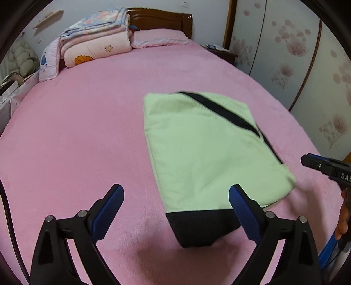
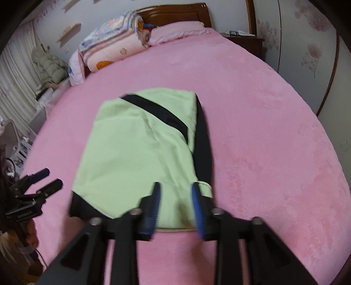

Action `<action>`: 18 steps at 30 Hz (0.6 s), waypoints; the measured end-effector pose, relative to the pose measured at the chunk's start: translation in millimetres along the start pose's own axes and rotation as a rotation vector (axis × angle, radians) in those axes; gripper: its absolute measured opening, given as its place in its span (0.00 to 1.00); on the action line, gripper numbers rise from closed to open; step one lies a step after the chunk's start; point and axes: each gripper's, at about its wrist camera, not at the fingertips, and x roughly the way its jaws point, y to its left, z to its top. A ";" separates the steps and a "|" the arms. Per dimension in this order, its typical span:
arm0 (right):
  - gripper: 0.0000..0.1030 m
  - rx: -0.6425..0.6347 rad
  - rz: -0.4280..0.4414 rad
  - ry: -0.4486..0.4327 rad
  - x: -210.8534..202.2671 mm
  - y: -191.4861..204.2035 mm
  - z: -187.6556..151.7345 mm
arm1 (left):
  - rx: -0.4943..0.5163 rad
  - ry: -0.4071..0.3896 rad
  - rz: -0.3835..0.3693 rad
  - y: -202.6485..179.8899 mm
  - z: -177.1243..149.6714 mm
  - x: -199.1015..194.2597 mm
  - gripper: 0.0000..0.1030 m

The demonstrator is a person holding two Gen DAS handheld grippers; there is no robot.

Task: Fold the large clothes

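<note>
Right claw body: white letters "DAS" — cut off at the picture's edge.
Left claw mount: a small white line of print — too blurred to read.
Elsewhere: nothing legible.

The left wrist camera sits just behind its own two fingers and looks steeply down and forward along the pink bed toward the headboard, close above the near part of the bed with the folded green garment a little right of centre. The right wrist camera looks the same way from further right, also tilted down and close, with the garment centred beyond its fingers. Both views share the garment, the bed surface, the stacked quilts at the far left corner and the headboard, and each catches the other gripper at its side edge.
</note>
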 end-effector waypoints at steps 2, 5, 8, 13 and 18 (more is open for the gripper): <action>0.45 -0.019 0.002 -0.019 -12.0 7.6 4.1 | -0.010 -0.007 -0.001 -1.9 4.9 -8.0 0.94; 0.46 -0.047 -0.002 -0.039 -27.1 15.6 10.3 | -0.025 -0.022 0.002 -5.7 11.5 -19.2 0.96; 0.47 -0.062 -0.016 -0.050 -39.4 20.8 20.8 | -0.043 -0.033 -0.001 -6.2 19.8 -26.4 0.98; 0.47 -0.083 -0.027 -0.093 -49.4 20.1 41.8 | -0.100 -0.046 -0.026 3.7 37.7 -30.0 0.99; 0.47 -0.075 0.014 -0.160 -28.4 1.2 60.6 | -0.164 -0.060 -0.024 22.7 52.6 -5.7 0.99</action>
